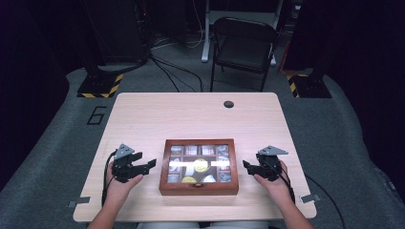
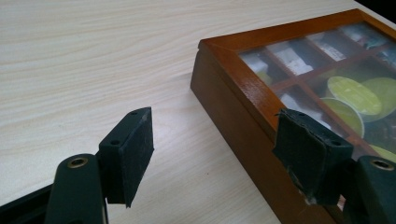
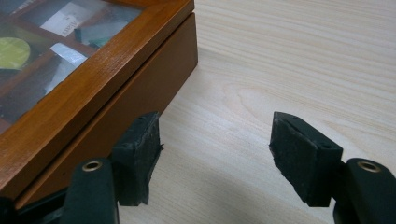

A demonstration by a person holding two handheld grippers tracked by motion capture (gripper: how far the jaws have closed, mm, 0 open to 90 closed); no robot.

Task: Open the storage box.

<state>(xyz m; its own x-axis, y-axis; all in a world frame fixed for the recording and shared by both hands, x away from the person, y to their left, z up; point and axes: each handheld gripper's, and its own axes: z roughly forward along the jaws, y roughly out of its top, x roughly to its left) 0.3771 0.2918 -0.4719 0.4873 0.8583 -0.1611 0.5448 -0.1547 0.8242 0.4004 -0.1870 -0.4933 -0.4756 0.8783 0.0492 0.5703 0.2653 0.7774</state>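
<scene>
Box of reddish wood, glass lid, compartments.

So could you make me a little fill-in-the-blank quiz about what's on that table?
1. The wooden box has a see-through lid that is ____.
2. The box lies ____ the left gripper and the right gripper.
3. Both grippers' jaws stand ____, with nothing held.
4. Beyond the table stands a black folding ____.

Missing words: closed; between; open; chair
</scene>
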